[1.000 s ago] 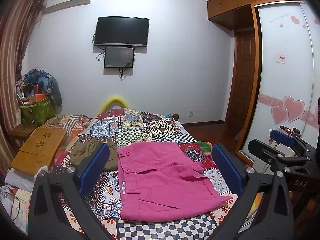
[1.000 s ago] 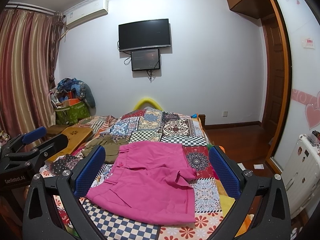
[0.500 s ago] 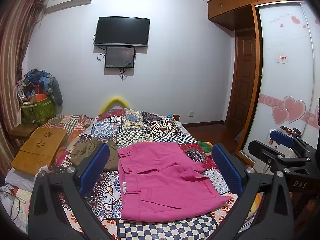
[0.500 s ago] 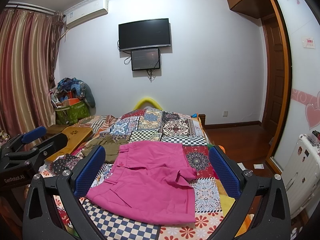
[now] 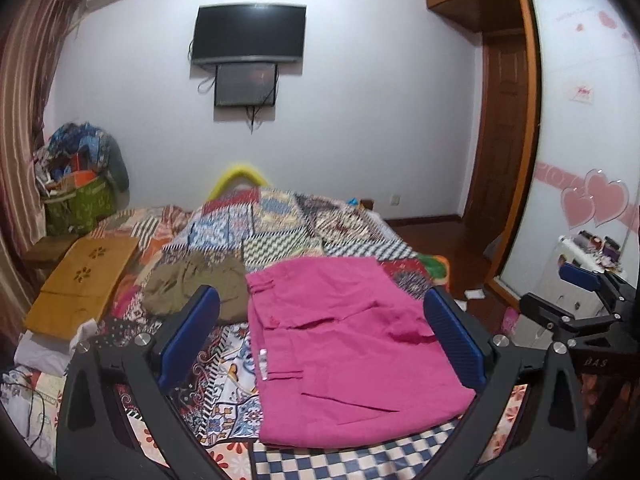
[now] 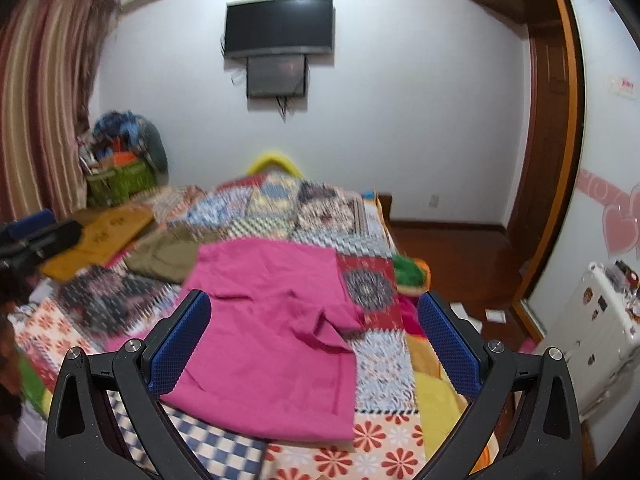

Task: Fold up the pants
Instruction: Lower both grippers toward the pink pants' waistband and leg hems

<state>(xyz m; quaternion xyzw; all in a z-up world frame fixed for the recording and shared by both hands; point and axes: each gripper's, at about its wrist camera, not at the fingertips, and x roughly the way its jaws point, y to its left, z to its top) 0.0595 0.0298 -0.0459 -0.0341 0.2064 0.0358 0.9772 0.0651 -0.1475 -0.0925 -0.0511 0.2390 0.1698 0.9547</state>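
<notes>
From where I stand, the bright pink cotton pants (image 5: 344,344) lie on the bed with its patchwork quilt (image 5: 276,216), near the foot end, and they already look folded at least once: the shape is a compact block with layered edges and a loose flap of fabric showing on the right side, which in the right wrist view (image 6: 276,332) curls up slightly. The waistband sits toward the far end and the near hem lies close to the checked edge of the quilt. I judge the fold as partly done; the bundle is not yet tidy, and that raised flap probably wants smoothing or one more fold across before the job is finished.

The left hand-held gripper (image 5: 324,344) hangs above the near end of the pants with its blue-padded jaws spread wide, holding nothing. The right hand-held gripper (image 6: 314,348) hovers likewise, jaws wide apart and empty, framing the pants between its pads. Neither touches the fabric as far as I can tell.

Just beside the pants on the left lies a crumpled olive-brown garment (image 5: 196,284), and further left a yellow wooden lap tray (image 5: 82,284) rests on the bed, both apart from the work.
</notes>
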